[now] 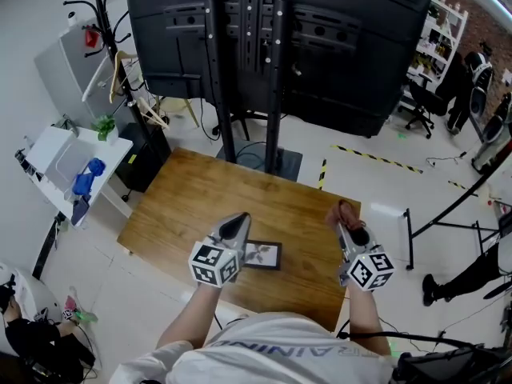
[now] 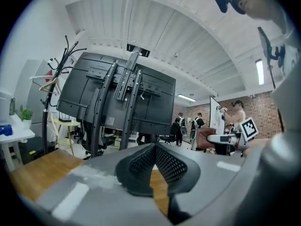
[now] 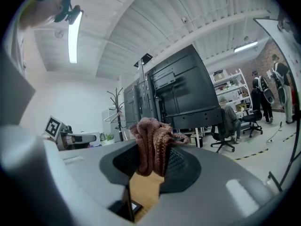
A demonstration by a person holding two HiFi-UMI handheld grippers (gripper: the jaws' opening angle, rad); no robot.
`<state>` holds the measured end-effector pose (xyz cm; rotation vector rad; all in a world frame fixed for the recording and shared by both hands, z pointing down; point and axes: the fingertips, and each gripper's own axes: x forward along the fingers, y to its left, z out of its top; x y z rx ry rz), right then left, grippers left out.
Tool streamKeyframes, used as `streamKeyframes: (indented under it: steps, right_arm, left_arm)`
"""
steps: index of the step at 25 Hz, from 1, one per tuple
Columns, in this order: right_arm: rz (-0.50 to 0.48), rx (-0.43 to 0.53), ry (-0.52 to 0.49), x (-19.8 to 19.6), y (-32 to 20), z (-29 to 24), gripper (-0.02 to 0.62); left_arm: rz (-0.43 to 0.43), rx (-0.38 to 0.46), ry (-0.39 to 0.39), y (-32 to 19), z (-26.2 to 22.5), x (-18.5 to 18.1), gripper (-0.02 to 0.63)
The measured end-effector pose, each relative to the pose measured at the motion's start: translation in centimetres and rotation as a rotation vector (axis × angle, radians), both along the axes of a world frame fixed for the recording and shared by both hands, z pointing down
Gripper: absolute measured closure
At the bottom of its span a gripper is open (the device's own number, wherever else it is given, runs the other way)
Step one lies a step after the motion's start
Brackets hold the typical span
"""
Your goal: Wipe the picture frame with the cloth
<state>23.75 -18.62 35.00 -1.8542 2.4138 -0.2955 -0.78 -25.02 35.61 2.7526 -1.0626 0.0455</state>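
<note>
A small black picture frame (image 1: 263, 255) lies flat near the front edge of the wooden table (image 1: 200, 194), its left part hidden under my left gripper (image 1: 238, 222). That gripper hangs above the frame, jaws shut and empty, as the left gripper view shows (image 2: 154, 147). My right gripper (image 1: 344, 214) is raised over the table's right end, shut on a bunched brown-pink knitted cloth (image 1: 342, 211). In the right gripper view the cloth (image 3: 153, 145) sticks up from between the pads, with a corner of the frame (image 3: 133, 207) far below.
A large black screen on a stand (image 1: 276, 46) rises just behind the table. A coat rack (image 1: 112, 46) and a white side table (image 1: 72, 162) with blue items stand at the left. Black stands (image 1: 448, 214) and a person's legs (image 1: 464, 274) are at the right.
</note>
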Motion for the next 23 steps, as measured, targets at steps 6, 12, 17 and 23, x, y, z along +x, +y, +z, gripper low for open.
streamKeyframes:
  steps: [6,12,17,23]
  right_arm:
    - [-0.031,-0.006,0.011,-0.7,0.2,0.0,0.482]
    - [-0.039,-0.016,0.014,-0.6,0.8,0.1,0.482]
    - [-0.062,-0.028,0.018,-1.8,0.7,0.5,0.482]
    - [-0.080,-0.050,0.031,-2.5,1.0,1.0,0.483]
  left_arm:
    - [-0.013,-0.004,0.014,0.3,-0.5,0.1,0.601]
    - [-0.027,-0.050,0.039,0.2,-0.1,0.0,0.601]
    - [-0.009,-0.047,0.024,0.8,0.2,-0.1,0.601]
    - [-0.005,-0.049,0.024,1.3,0.3,-0.2,0.601]
